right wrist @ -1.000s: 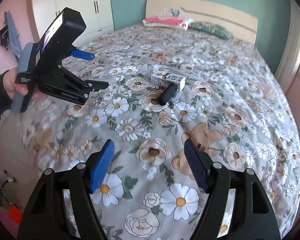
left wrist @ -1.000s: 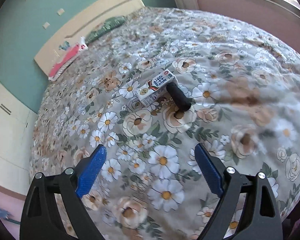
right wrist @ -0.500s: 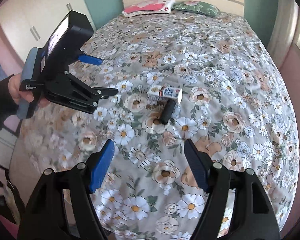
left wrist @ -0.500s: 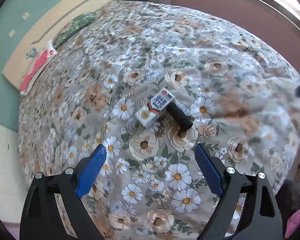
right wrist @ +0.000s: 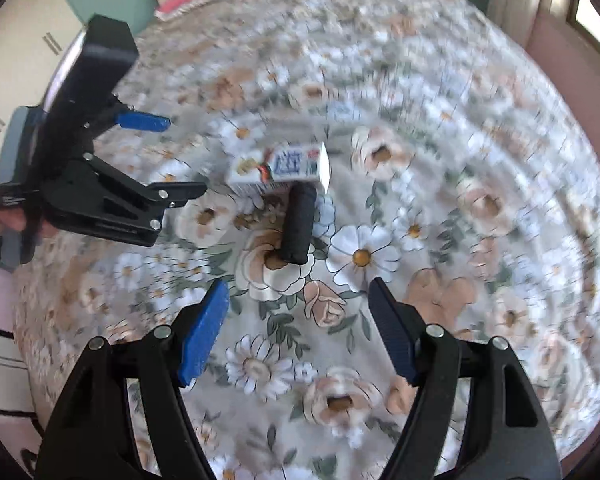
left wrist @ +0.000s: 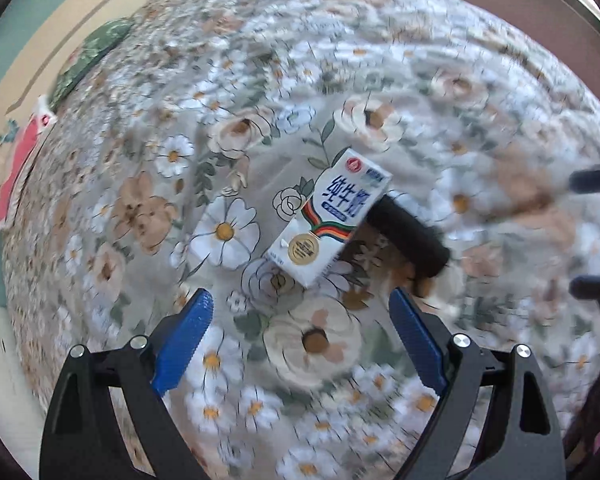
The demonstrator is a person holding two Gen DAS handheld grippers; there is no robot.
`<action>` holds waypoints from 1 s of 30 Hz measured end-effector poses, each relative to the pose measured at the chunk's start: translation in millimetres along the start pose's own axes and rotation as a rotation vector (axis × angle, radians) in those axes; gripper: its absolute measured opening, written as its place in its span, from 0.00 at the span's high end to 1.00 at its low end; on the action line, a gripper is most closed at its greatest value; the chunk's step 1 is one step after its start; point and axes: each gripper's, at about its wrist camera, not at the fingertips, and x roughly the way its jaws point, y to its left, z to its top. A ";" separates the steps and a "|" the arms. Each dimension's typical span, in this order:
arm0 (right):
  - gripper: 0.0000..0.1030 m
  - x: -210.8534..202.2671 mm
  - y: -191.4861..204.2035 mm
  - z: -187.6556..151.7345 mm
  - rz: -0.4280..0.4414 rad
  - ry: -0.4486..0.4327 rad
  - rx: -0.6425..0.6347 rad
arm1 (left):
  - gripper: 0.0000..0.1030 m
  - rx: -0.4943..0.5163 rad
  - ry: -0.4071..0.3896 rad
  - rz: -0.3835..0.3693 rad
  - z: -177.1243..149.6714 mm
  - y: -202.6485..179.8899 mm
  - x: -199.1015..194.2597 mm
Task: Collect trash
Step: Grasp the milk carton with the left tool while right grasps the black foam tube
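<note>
Left tool: your left gripper [left wrist: 300, 332] has its blue pads standing wide apart with nothing between them, pointed steeply down at the bed.
Right tool: your right gripper [right wrist: 296, 328] is likewise spread and empty, aimed down at the same patch of cover.
Carton: the small white rectangular milk carton with blue lettering and a gold seal [left wrist: 328, 218] lies flat on the bed, just ahead of your left pads and slightly toward the right one.
Roll: the black cylindrical roll, which looks like rolled plastic [right wrist: 298, 226], lies straight ahead of your right pads, its far end touching or tucked under the carton's side; which of the two, you cannot tell.
Surface: the grey floral quilt [left wrist: 220, 120] carries both pieces; no bin or bag shows in either view.
Done: nothing collected, as far as you can see; both pieces are on the cover and untouched.
Left: both pickups and the drop-off remain, so you are at the very start, on approach.
</note>
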 end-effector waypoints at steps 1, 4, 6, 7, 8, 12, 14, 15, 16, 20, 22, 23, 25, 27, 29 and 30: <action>0.30 11.4 -2.1 1.1 0.006 0.007 0.004 | 0.11 0.011 0.008 -0.016 1.3 0.7 12.9; 0.30 49.8 -0.3 7.4 0.016 0.029 -0.003 | 0.11 0.056 0.015 -0.044 4.3 -2.0 44.9; 0.30 68.7 2.0 10.4 0.014 0.032 -0.011 | 0.11 0.096 0.021 -0.034 7.1 -6.5 63.0; 0.30 78.5 3.1 12.5 0.006 0.033 -0.019 | 0.12 0.119 0.027 -0.036 9.5 -8.7 71.9; 0.30 85.9 3.0 14.2 -0.001 0.034 -0.025 | 0.12 0.140 0.026 -0.032 12.0 -10.5 80.2; 0.38 113.5 0.0 19.0 -0.051 0.017 -0.047 | 0.12 0.165 0.010 -0.026 20.1 -9.8 100.8; 0.48 125.8 -3.9 20.6 -0.042 0.021 -0.039 | 0.17 0.153 0.004 -0.047 23.3 -8.1 105.1; 0.50 128.5 -3.8 20.8 -0.043 0.018 -0.038 | 0.26 0.151 -0.005 -0.057 25.4 -8.6 106.1; 0.53 129.8 -3.7 21.2 -0.046 0.006 -0.039 | 0.31 0.149 -0.011 -0.067 27.4 -9.8 106.0; 0.67 129.7 -2.3 21.7 -0.037 -0.016 -0.042 | 0.50 0.141 -0.013 -0.084 30.5 -16.6 105.6; 0.67 127.1 -5.7 21.7 -0.014 -0.015 -0.024 | 0.52 0.134 -0.019 -0.078 28.8 -20.0 102.9; 0.67 124.7 -6.9 21.7 -0.003 -0.015 -0.018 | 0.52 0.126 -0.016 -0.085 28.1 -20.8 101.5; 0.67 116.9 -9.7 23.3 0.006 -0.014 -0.022 | 0.52 0.106 -0.019 -0.090 25.7 -22.7 95.6; 0.67 108.4 -10.0 23.3 0.003 -0.016 -0.039 | 0.52 0.093 -0.025 -0.082 24.9 -24.9 89.1; 0.67 97.6 -8.5 23.3 -0.002 -0.019 -0.065 | 0.53 0.080 -0.032 -0.066 25.9 -28.3 78.4; 0.67 89.9 -7.2 23.3 -0.003 -0.023 -0.079 | 0.53 0.075 -0.037 -0.059 26.5 -29.1 73.8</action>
